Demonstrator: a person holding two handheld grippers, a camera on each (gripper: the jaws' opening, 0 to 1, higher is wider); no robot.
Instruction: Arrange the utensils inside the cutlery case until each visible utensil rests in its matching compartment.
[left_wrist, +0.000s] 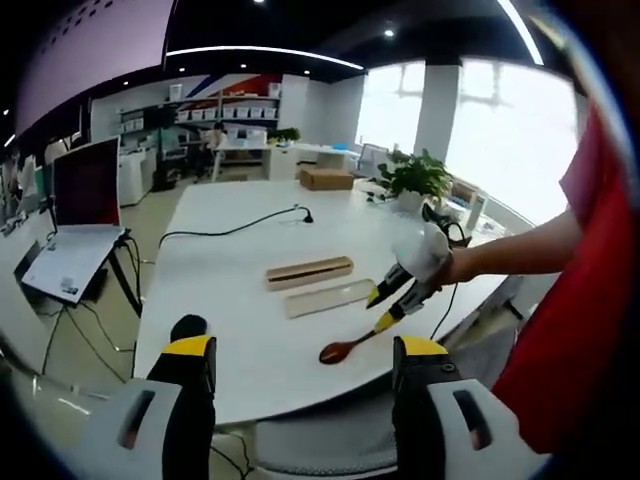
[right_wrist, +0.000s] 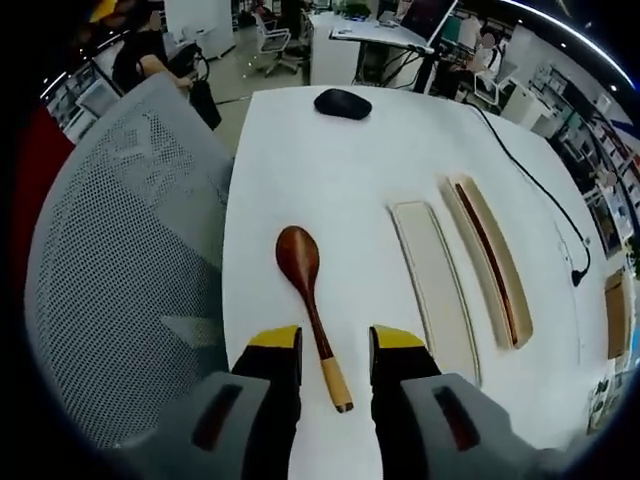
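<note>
A dark wooden spoon (right_wrist: 299, 262) lies on the white table (right_wrist: 350, 180), its pale handle end pointing toward me. My right gripper (right_wrist: 335, 342) is open, with one jaw on each side of the handle and not touching it. To the right lie a flat beige case part (right_wrist: 436, 285) and a wood-rimmed cutlery case (right_wrist: 492, 258) with a thin dark utensil inside. In the left gripper view, my left gripper (left_wrist: 305, 350) is open and held back over the near table edge. Beyond it are the spoon (left_wrist: 343, 350), the right gripper (left_wrist: 386, 306) and both case parts (left_wrist: 310, 271).
A black mouse (right_wrist: 342, 103) sits at the far end of the table. A black cable (left_wrist: 235, 228) runs across the table. A grey mesh chair (right_wrist: 120, 260) stands against the table's left edge. A potted plant (left_wrist: 412, 177) and a cardboard box (left_wrist: 327, 178) are further off, with a laptop (left_wrist: 80, 215) to the side.
</note>
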